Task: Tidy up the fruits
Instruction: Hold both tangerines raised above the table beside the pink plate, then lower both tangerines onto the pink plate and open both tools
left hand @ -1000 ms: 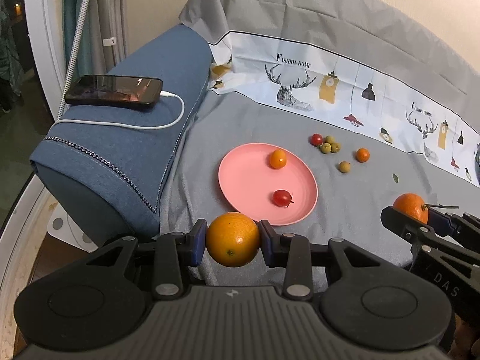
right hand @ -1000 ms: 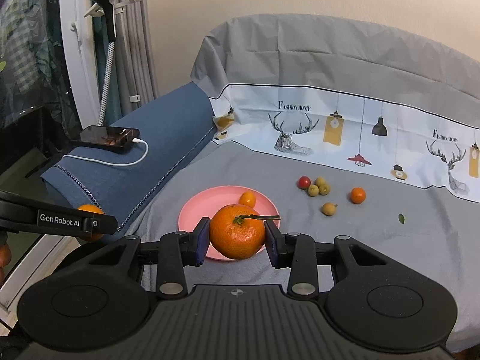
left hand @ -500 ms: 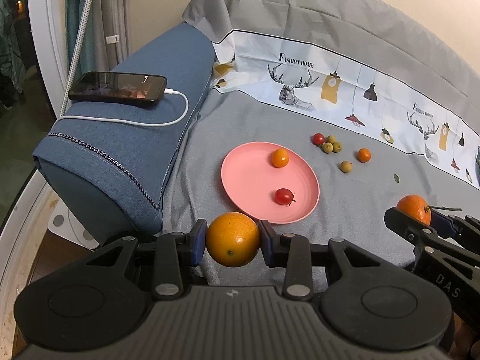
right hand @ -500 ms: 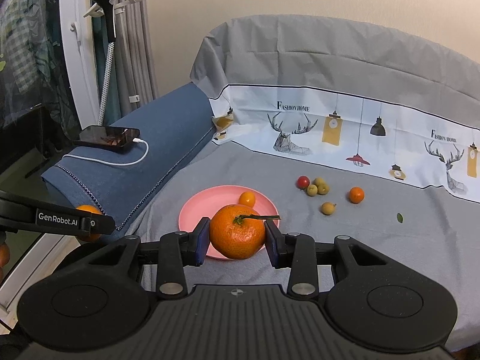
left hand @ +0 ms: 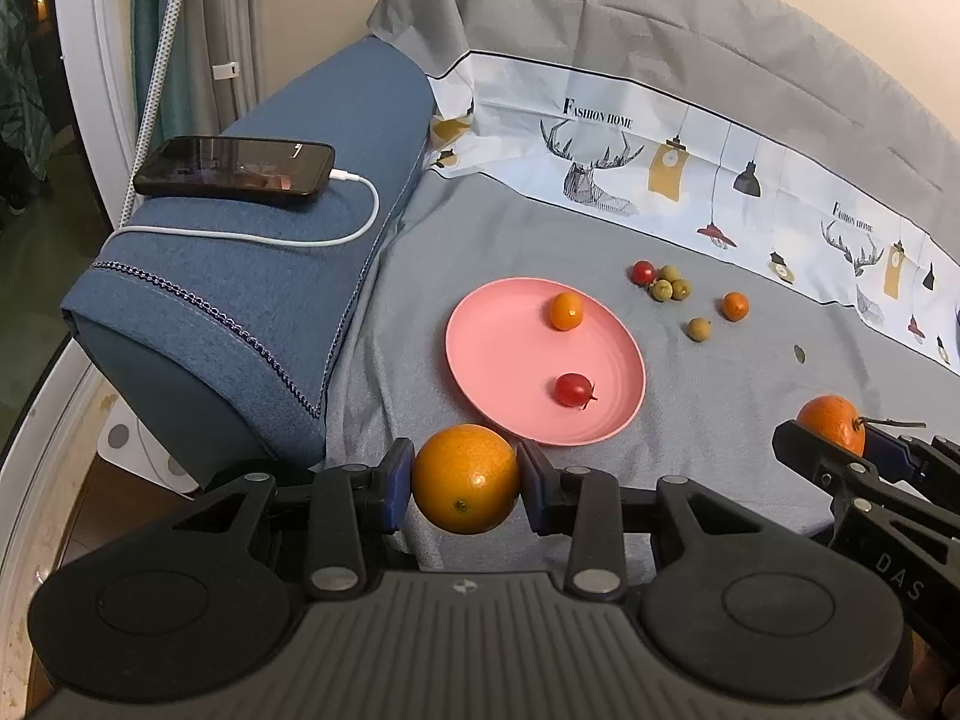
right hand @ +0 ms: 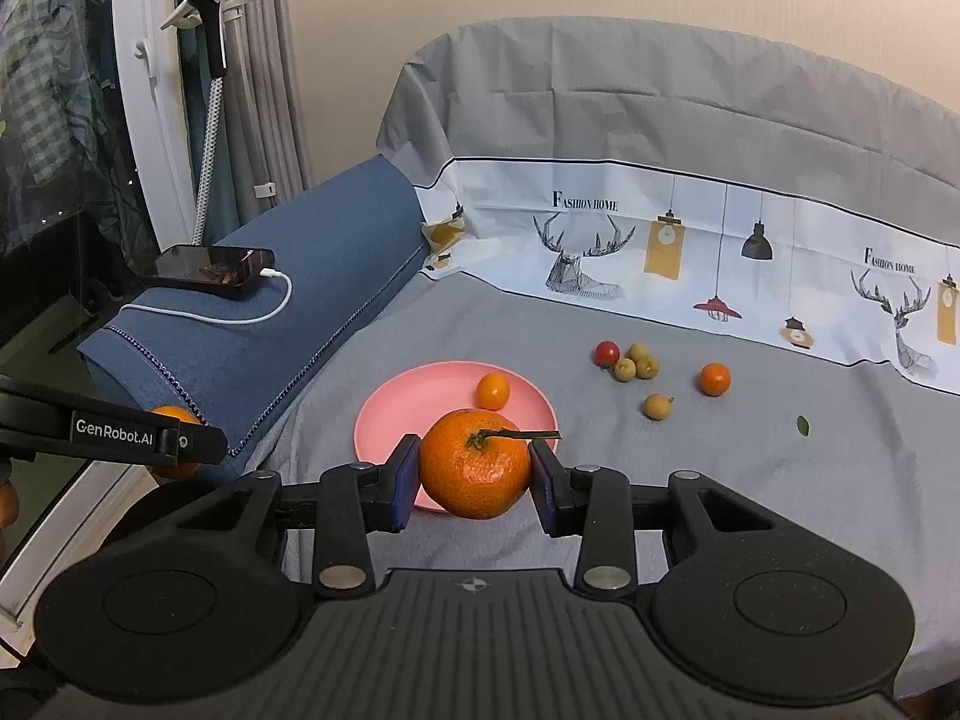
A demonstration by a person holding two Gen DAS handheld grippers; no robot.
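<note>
My left gripper (left hand: 465, 480) is shut on a smooth orange (left hand: 465, 479), held above the near edge of the grey sheet, just in front of the pink plate (left hand: 510, 354). On that plate lie a small orange kumquat (left hand: 566, 311) and a red cherry tomato (left hand: 573, 389). My right gripper (right hand: 474, 465) is shut on a stemmed mandarin (right hand: 474, 462), hovering over the near rim of the pink plate (right hand: 408, 402). In the left wrist view the mandarin (left hand: 831, 422) shows at the right edge. Beyond the plate lie a red tomato (right hand: 606, 352), three green fruits (right hand: 636, 360), another green one (right hand: 657, 406) and a small orange fruit (right hand: 714, 378).
A blue bolster (left hand: 252, 288) lies left of the plate with a charging phone (left hand: 234, 169) and white cable on top. A printed white cloth band (right hand: 720, 252) runs along the back. A small green leaf (right hand: 802, 425) lies on the grey sheet (right hand: 750, 480) at the right.
</note>
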